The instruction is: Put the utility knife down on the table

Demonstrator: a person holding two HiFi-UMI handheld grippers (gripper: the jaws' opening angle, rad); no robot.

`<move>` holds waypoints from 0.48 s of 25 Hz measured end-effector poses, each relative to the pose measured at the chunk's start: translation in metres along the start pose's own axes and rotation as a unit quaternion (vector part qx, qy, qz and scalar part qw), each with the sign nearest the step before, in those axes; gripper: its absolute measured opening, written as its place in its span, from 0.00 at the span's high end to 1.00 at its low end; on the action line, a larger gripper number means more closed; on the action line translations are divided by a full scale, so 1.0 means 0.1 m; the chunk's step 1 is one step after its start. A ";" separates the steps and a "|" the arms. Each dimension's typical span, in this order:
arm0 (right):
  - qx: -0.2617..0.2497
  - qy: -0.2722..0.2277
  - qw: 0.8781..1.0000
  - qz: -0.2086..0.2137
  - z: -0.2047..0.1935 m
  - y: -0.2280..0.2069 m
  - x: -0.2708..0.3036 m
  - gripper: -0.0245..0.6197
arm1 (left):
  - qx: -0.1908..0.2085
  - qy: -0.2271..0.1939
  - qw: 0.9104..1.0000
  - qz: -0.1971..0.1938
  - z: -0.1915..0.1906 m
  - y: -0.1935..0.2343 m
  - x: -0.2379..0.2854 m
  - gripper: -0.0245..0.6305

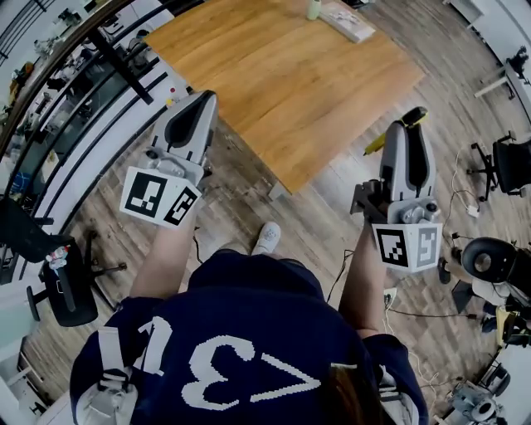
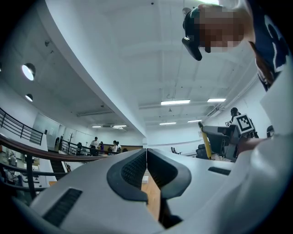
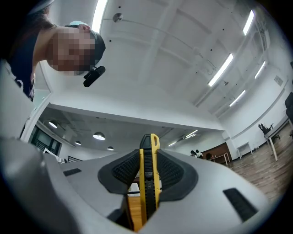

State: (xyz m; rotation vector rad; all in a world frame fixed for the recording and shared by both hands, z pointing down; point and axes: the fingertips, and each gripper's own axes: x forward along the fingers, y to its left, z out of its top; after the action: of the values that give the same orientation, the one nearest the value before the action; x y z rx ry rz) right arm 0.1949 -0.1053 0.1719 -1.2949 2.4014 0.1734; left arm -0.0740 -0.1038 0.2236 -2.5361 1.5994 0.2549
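Knife: yellow-and-black plastic utility knife pinched in right gripper, near light wooden table edge | left gripper pressed together, empty | advice: reach over tabletop, lower flat, then release.

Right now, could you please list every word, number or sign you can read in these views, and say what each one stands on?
"3": large white figure on the person's navy top; neighbouring figures are creased, unreadable.
Marker cube on the left gripper, marker cube on the right gripper: black-and-white patterns, no letters.
Utility knife: no print visible.
Items at the far edge of the table: too small to read.
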 end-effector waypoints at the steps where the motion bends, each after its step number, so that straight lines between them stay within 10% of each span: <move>1: 0.004 0.001 1.000 0.002 -0.03 -0.07 0.04 0.76 | 0.001 0.002 1.000 0.005 -0.02 0.00 0.05 0.94; 12: 0.023 0.013 1.000 0.001 -0.36 -0.52 0.52 0.76 | -0.001 0.009 1.000 0.011 -0.24 0.16 0.67 0.94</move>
State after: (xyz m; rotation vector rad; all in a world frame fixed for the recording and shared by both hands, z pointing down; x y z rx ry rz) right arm 0.2013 -0.1852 0.1876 -1.2815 2.4146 0.1025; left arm -0.0584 -0.1747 0.2326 -2.5304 1.6358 0.2368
